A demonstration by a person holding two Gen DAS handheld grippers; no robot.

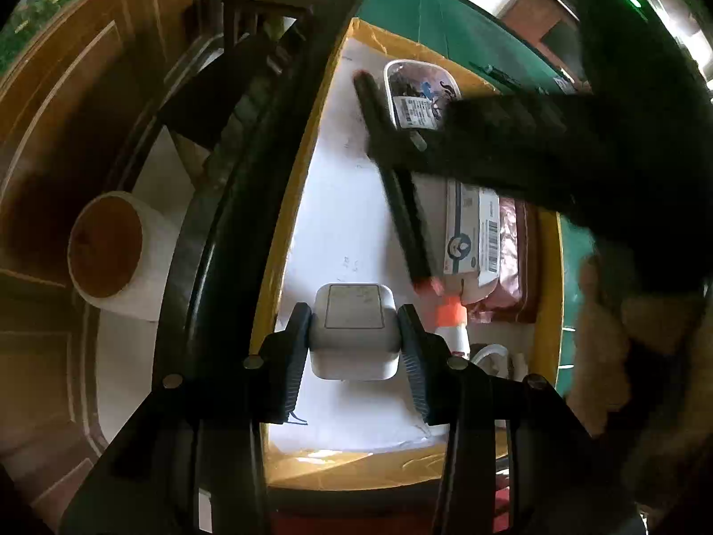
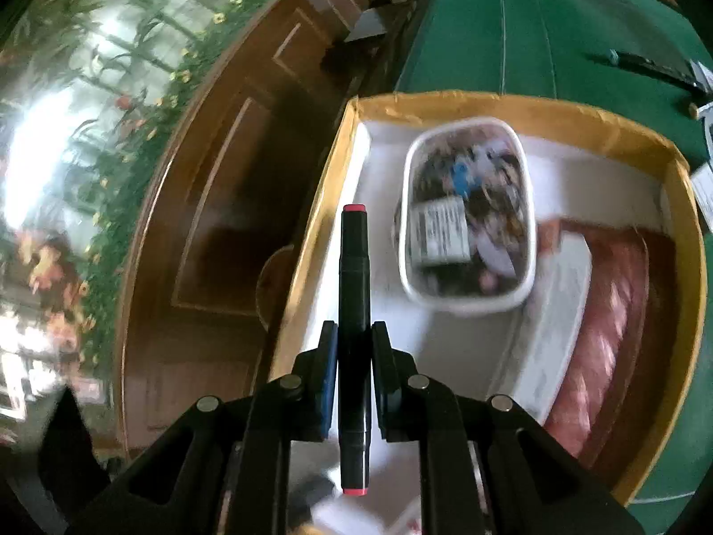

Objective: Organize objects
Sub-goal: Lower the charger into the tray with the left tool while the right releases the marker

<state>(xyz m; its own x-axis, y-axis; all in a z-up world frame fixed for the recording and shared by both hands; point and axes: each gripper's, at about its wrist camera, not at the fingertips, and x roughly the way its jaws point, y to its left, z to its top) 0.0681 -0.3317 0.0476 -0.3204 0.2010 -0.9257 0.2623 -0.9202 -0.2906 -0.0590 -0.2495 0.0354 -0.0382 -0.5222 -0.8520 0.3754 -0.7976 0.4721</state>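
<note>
My left gripper [image 1: 354,316] is shut on a white cube-shaped power adapter [image 1: 354,334], held low over the white floor of a yellow-rimmed box [image 1: 285,232]. My right gripper [image 2: 354,327] is shut on a black marker [image 2: 353,267] with red ends, above the box's left side. In the left wrist view the marker [image 1: 401,209] slants across the box under the right gripper's blurred dark shape [image 1: 392,147]. The box holds a clear tub of small items [image 2: 468,214], a white carton with a barcode [image 1: 472,232], a pink foil pack [image 2: 610,312] and an orange-capped glue stick [image 1: 450,312].
The box sits on a green mat [image 2: 534,22], close to the table's dark left edge. A dark wooden panelled wall [image 2: 214,223] lies beyond that edge, with a white roll [image 1: 116,249] below. A black flat item [image 2: 646,67] lies on the mat at far right. A white cable [image 1: 490,352] lies in the box's near right corner.
</note>
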